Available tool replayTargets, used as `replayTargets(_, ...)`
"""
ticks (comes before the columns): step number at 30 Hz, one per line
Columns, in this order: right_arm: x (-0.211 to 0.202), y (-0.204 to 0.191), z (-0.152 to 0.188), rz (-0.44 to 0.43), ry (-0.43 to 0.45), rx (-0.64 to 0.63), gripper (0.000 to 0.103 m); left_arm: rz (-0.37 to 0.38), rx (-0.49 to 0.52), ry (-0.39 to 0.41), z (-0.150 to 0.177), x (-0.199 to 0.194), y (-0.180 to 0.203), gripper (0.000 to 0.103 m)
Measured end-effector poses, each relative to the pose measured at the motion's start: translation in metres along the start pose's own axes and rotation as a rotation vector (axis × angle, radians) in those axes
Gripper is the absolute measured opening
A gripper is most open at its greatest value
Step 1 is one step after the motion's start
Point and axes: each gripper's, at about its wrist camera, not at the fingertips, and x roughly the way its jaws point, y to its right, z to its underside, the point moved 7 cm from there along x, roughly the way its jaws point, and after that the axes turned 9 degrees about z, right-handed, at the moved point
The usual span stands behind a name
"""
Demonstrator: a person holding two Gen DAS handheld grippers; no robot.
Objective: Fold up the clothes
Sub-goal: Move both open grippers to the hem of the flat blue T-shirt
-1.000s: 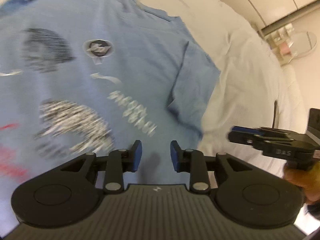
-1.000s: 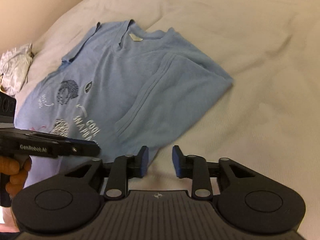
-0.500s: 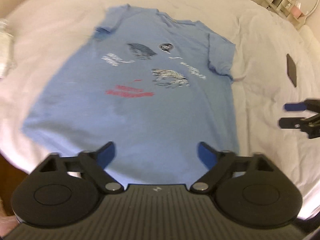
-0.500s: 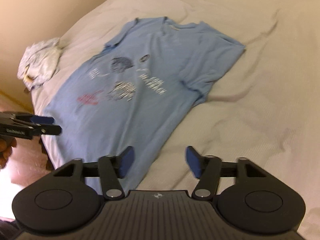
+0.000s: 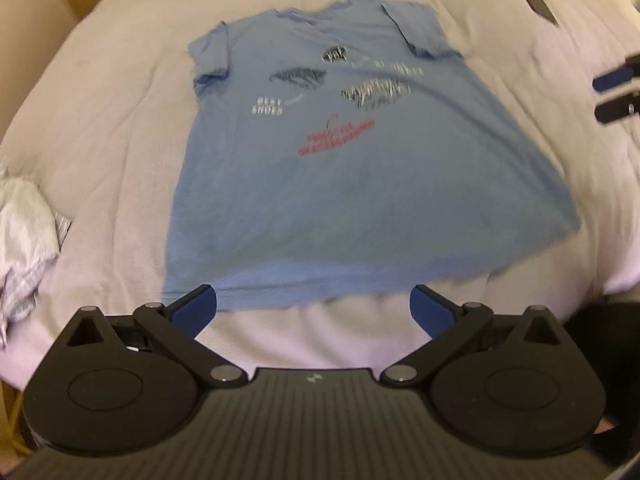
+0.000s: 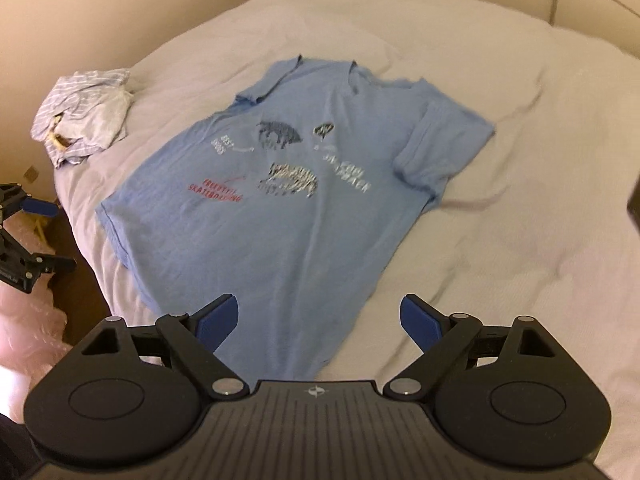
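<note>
A light blue T-shirt (image 5: 352, 184) with dark, white and red prints lies spread flat, front up, on the bed, collar at the far end. My left gripper (image 5: 314, 304) hangs above the bed just short of the shirt's hem. Its jaws are opening wide, with nothing between them. My right gripper (image 6: 319, 316) hovers over the shirt's (image 6: 280, 232) lower right corner. Its jaws are also opening, and nothing is held. The right gripper (image 5: 618, 92) shows at the right edge of the left wrist view. The left gripper (image 6: 24, 232) shows at the left edge of the right wrist view.
A crumpled striped garment (image 6: 84, 112) lies on the pale bed cover (image 6: 520, 160) left of the shirt, near the bed's edge. A dark flat object (image 5: 536, 0) rests on the cover beyond the shirt's right sleeve. Pinkish plastic (image 6: 28, 320) sits on the floor beside the bed.
Both grippers have pulled back and up from close over the shirt, so the whole garment now shows. Their jaws went from nearly shut to wide apart.
</note>
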Motion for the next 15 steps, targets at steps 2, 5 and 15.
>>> replayTargets(2, -0.003, -0.021, 0.007, 0.026, -0.013, 0.029, 0.09, 0.017, 0.058, -0.006, 0.008, -0.004, -0.012, 0.101)
replayTargets(5, -0.006, -0.056, 0.015, 0.082, -0.02, 0.069, 0.09, 0.023, 0.121, -0.005, 0.016, -0.012, -0.027, 0.101)
replayTargets(15, 0.007, -0.144, 0.031, 0.172, -0.15, -0.067, 0.103, -0.077, 0.618, -0.027, 0.044, 0.021, -0.044, 0.098)
